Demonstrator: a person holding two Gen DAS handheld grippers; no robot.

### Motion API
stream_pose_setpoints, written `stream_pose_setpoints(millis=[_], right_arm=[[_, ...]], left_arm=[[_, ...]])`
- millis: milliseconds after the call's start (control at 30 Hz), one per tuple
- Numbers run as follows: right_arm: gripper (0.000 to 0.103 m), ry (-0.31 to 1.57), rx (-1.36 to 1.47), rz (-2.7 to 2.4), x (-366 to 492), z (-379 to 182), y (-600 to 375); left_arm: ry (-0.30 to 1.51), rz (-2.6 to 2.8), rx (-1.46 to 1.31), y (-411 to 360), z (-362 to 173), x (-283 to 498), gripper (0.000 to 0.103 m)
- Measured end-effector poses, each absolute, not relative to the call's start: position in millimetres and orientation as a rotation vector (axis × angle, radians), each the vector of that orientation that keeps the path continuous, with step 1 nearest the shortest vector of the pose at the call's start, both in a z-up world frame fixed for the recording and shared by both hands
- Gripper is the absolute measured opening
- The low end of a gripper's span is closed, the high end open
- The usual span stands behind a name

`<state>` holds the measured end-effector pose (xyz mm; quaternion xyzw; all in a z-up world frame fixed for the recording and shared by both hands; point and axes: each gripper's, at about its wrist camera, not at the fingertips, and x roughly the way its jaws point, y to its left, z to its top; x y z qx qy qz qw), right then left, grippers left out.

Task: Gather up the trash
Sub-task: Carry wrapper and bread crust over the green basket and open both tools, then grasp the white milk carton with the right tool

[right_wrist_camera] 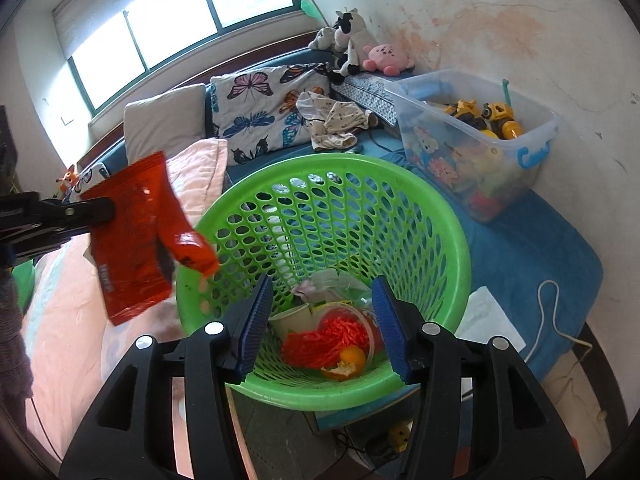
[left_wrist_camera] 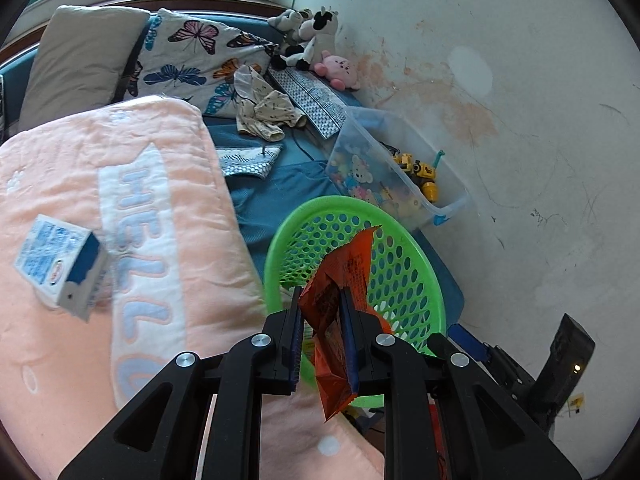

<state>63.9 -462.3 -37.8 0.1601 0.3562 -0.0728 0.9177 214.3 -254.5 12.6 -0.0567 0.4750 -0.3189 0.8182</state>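
My left gripper (left_wrist_camera: 322, 304) is shut on an orange-red snack wrapper (left_wrist_camera: 344, 276), held just above the near rim of a green perforated basket (left_wrist_camera: 416, 276). In the right wrist view the wrapper (right_wrist_camera: 132, 236) hangs from the left gripper (right_wrist_camera: 108, 208) just left of the basket (right_wrist_camera: 452, 220). My right gripper (right_wrist_camera: 322, 300) is open and empty over the basket's front rim. Inside the basket lie a red net, an orange peel (right_wrist_camera: 346, 364), a paper cup and clear plastic. A small blue-and-white carton (left_wrist_camera: 60, 264) lies on the pink blanket (left_wrist_camera: 168, 216).
A clear plastic bin of toys (right_wrist_camera: 480, 140) stands right of the basket against the stained wall. Pillows (right_wrist_camera: 260, 108), crumpled clothes (right_wrist_camera: 336, 124) and plush toys (right_wrist_camera: 360, 44) lie at the bed's far end. A white paper (right_wrist_camera: 488, 316) and a cord (right_wrist_camera: 556, 320) lie on the blue sheet.
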Motion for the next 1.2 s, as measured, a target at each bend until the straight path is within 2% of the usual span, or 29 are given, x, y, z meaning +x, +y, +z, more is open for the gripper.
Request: stream_pose_setpoints(millis=[300, 367, 433, 500, 600, 667, 833, 1100, 1200], right_arm=[[0.055, 0.722, 0.327, -0.137, 57, -35, -459], [0.055, 0.722, 0.325, -0.134, 57, -35, -458], [0.055, 0.722, 0.325, -0.131, 57, -34, -457], [0.055, 0.719, 0.324, -0.126, 57, -33, -455], [0.056, 0.716, 0.318, -0.117, 57, -30, -449], [0.057, 0.716, 0.312, -0.105, 58, -28, -444], [0.061, 0.718, 0.278, -0.056, 64, -19, -426], [0.066, 0.725, 0.187, 0.07, 88, -1, -377], [0.068, 0.723, 0.143, 0.12, 99, 6, -356]], left_arm=[[1.055, -0.675, -0.106, -267, -6, 218, 0.02], [1.063, -0.68, -0.101, -269, -9, 217, 0.025], [1.059, -0.675, -0.096, -267, -10, 216, 0.04], [1.049, -0.67, -0.092, -264, -10, 213, 0.046], [1.041, -0.671, -0.095, -257, -8, 210, 0.049], [1.032, -0.663, -0.092, -249, -6, 208, 0.054], [1.01, -0.629, -0.092, -219, -1, 203, 0.057], [0.989, -0.508, -0.1, -151, 3, 205, 0.058], [0.982, -0.446, -0.107, -123, 4, 209, 0.061]])
